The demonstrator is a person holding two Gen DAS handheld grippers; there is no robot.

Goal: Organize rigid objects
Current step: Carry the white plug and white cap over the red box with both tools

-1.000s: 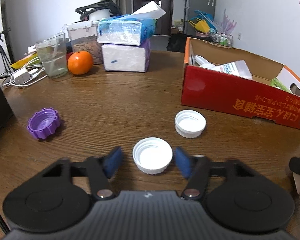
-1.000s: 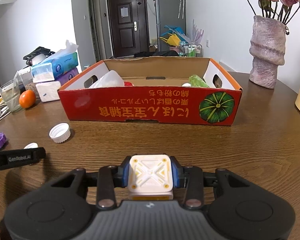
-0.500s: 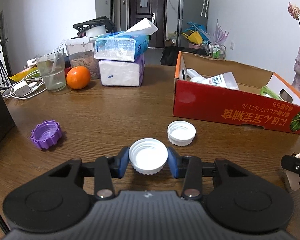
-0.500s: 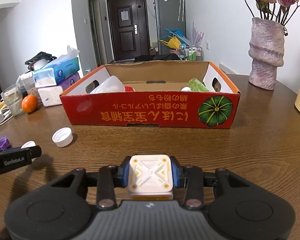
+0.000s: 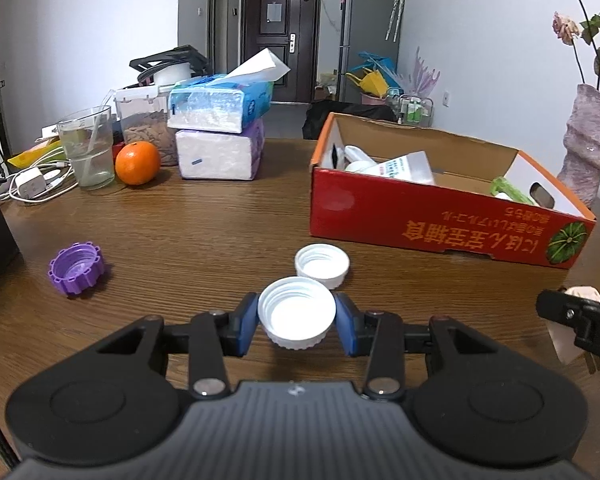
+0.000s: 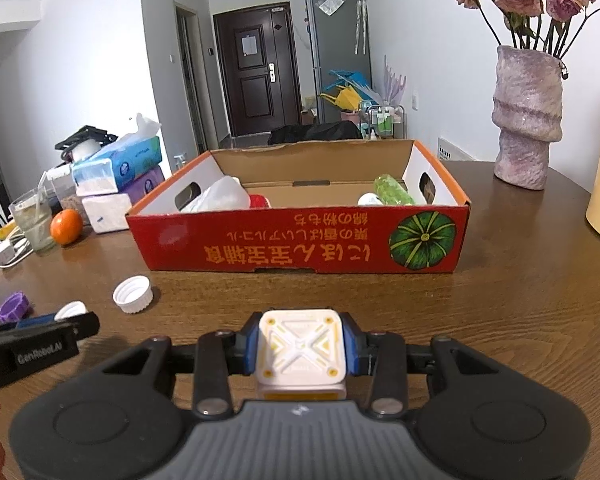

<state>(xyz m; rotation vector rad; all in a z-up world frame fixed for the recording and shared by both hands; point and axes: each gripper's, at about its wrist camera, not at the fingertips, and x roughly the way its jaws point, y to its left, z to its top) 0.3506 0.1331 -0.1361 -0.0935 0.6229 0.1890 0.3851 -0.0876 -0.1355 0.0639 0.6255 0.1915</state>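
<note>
Landmark: red cardboard box, sitting on the wooden table, open top, printed side facing both cameras.

Left gripper: blue pads are pinching a white screw cap, open side up, one pad on each side of its ribbed wall. The cap is hanging clear of the table, on the near side of the box and off its left end.

Second white cap is lying open side up on the table, between the held cap and the box front, apart from both.

Purple notched cap is lying far to the left of the box, also open side up.

Right gripper: jaws are clamping a white square block with rounded corners, yellow dots and a raised X on its top face. It is sitting in front of the box's long printed wall, about mid-length, well short of it.

Inside the box: a white bottle toward the left end, a green item toward the right end.

Beyond the box's left end: orange, glass, stacked tissue packs. Vase is standing past the right end.
</note>
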